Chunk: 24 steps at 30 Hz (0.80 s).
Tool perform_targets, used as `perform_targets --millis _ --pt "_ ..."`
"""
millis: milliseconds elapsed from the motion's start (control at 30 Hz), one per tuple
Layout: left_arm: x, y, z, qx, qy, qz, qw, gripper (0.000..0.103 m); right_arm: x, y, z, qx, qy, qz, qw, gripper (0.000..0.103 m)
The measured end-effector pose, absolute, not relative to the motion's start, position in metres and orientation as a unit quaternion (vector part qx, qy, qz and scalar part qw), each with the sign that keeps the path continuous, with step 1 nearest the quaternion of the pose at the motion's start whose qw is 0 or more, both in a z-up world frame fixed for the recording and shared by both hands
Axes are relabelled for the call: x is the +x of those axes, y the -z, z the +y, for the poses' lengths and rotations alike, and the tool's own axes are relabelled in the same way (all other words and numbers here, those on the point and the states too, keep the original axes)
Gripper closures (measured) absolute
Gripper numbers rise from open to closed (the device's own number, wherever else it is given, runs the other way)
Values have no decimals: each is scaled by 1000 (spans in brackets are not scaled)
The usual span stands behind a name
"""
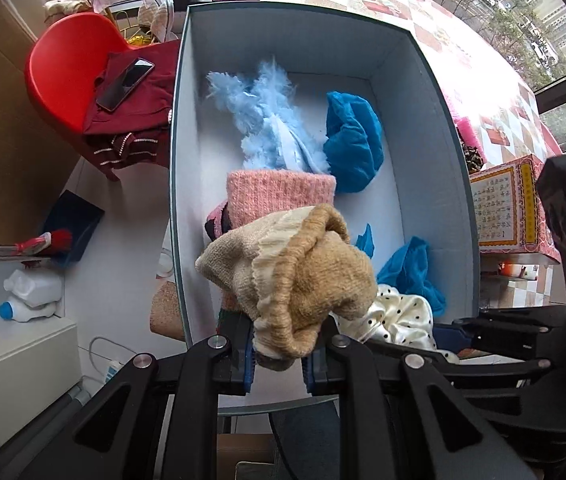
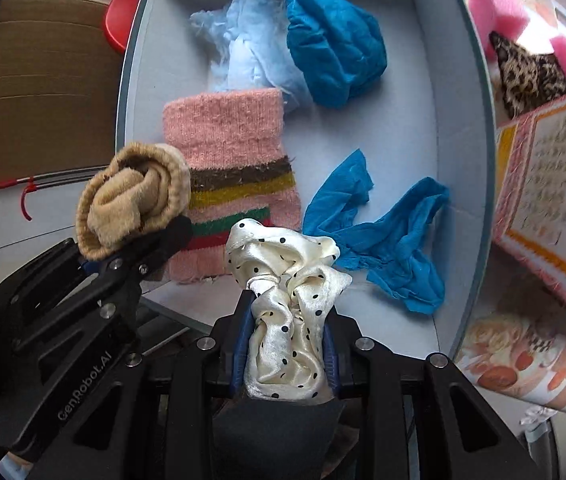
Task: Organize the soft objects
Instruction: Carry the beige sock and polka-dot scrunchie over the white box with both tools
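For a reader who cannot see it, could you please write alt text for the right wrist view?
The right gripper clamps a cream polka-dot scarf over an open box holding a pink striped knit, blue fabrics and pale blue fluff. At left, the left gripper holds a tan rolled sock.

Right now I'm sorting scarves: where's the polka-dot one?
In the right gripper, clamped between its jaws, the polka-dot scarf hangs over the box's near edge, beside the blue cloth.

Bright daylight comes through the windows (image 1: 543, 20) beyond the jaws, washing out the tablecloth (image 1: 483, 92) with glare. Fisheye bending curves the edges; corners fall black. Focus stays sharp.
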<state>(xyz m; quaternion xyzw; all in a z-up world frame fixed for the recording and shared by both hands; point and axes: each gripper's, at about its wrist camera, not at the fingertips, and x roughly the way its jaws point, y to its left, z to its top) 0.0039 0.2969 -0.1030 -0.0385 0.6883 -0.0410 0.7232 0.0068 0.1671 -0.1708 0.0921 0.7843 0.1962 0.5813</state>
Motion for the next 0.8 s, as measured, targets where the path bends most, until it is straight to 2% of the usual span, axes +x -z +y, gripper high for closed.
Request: perform_targets --millis 433,800 --pt "-9 105 289 -28 52 695 716 84 4 160 152 111 -182 771 600 71" --pt "-9 110 283 -20 48 700 712 84 31 124 152 41 -165 728 664 71"
